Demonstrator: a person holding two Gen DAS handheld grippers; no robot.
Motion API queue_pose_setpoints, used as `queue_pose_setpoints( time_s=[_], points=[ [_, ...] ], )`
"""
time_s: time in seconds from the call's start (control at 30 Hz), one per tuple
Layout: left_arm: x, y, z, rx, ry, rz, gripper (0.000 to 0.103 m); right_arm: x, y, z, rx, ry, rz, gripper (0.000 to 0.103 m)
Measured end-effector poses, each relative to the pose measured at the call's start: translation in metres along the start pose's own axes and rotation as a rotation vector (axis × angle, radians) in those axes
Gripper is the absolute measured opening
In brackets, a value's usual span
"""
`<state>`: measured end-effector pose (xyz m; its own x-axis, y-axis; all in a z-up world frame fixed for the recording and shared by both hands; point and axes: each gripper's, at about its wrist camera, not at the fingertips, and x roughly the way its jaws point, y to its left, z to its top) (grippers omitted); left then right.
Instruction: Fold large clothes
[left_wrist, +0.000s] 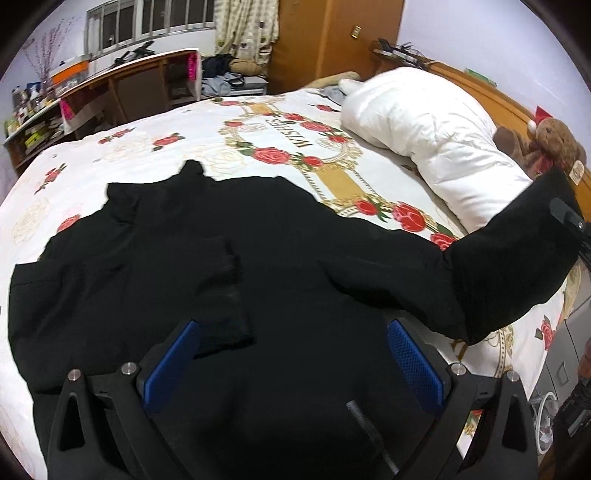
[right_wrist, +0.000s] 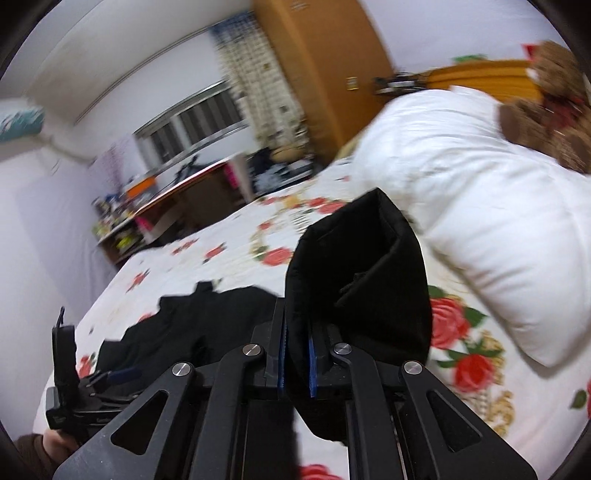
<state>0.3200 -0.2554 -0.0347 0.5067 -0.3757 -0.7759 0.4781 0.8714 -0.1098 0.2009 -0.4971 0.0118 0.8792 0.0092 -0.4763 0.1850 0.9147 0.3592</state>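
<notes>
A large black garment (left_wrist: 229, 266) lies spread on the rose-patterned bedsheet (left_wrist: 122, 155). One sleeve lies folded across its body. My left gripper (left_wrist: 291, 354) is open just above the garment's near part, blue pads (left_wrist: 413, 365) wide apart, holding nothing. My right gripper (right_wrist: 295, 354) is shut on the other black sleeve (right_wrist: 362, 280) and holds its cuff end lifted above the bed; in the left wrist view that raised sleeve (left_wrist: 517, 258) shows at the far right. The left gripper also shows in the right wrist view (right_wrist: 70, 373) at lower left.
A rolled white duvet (left_wrist: 424, 136) and a brown teddy bear (left_wrist: 554, 144) lie by the wooden headboard on the right. A desk with shelves (left_wrist: 110, 92) and a wooden wardrobe (left_wrist: 332, 37) stand beyond the bed. The right wrist view is motion-blurred.
</notes>
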Motion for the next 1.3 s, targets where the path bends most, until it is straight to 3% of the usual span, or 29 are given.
queue_pose_setpoints(
  time_s=[0.1, 0.23, 0.37, 0.5, 0.53, 0.67, 0.77, 0.83, 0.93, 1.13, 1.3],
  points=[
    [-0.006, 0.017, -0.005, -0.014, 0.0, -0.005, 0.103, 0.02, 0.035, -0.004, -0.072, 0.046, 0.069, 0.008],
    [-0.007, 0.04, -0.019, -0.041, 0.014, -0.02, 0.103, 0.061, 0.065, -0.023, -0.105, 0.177, 0.164, 0.008],
    [-0.001, 0.055, -0.032, -0.07, 0.049, -0.038, 0.103, 0.094, 0.073, -0.052, -0.12, 0.292, 0.209, 0.01],
    [0.004, 0.057, -0.04, -0.084, 0.071, -0.049, 0.103, 0.107, 0.062, -0.073, -0.078, 0.353, 0.225, 0.021],
    [0.004, 0.057, -0.041, -0.09, 0.071, -0.058, 0.103, 0.106, 0.059, -0.076, -0.057, 0.363, 0.244, 0.024],
    [0.006, 0.052, -0.041, -0.097, 0.081, -0.077, 0.103, 0.084, 0.053, -0.076, -0.044, 0.348, 0.326, 0.054],
    [0.004, 0.045, -0.04, -0.09, 0.078, -0.089, 0.103, 0.057, 0.042, -0.072, 0.003, 0.306, 0.412, 0.059],
    [0.003, 0.044, -0.04, -0.094, 0.08, -0.094, 0.103, 0.04, 0.033, -0.068, 0.01, 0.28, 0.42, 0.06],
    [0.003, 0.039, -0.04, -0.104, 0.079, -0.113, 0.103, 0.019, 0.015, -0.066, 0.017, 0.244, 0.345, 0.06],
    [0.027, 0.017, -0.035, -0.098, 0.135, -0.192, 0.103, -0.01, -0.018, -0.084, -0.014, 0.195, 0.037, 0.06],
    [0.055, -0.022, -0.027, -0.023, 0.176, -0.215, 0.103, -0.014, -0.03, -0.1, -0.034, 0.197, -0.052, 0.063]
  ],
)
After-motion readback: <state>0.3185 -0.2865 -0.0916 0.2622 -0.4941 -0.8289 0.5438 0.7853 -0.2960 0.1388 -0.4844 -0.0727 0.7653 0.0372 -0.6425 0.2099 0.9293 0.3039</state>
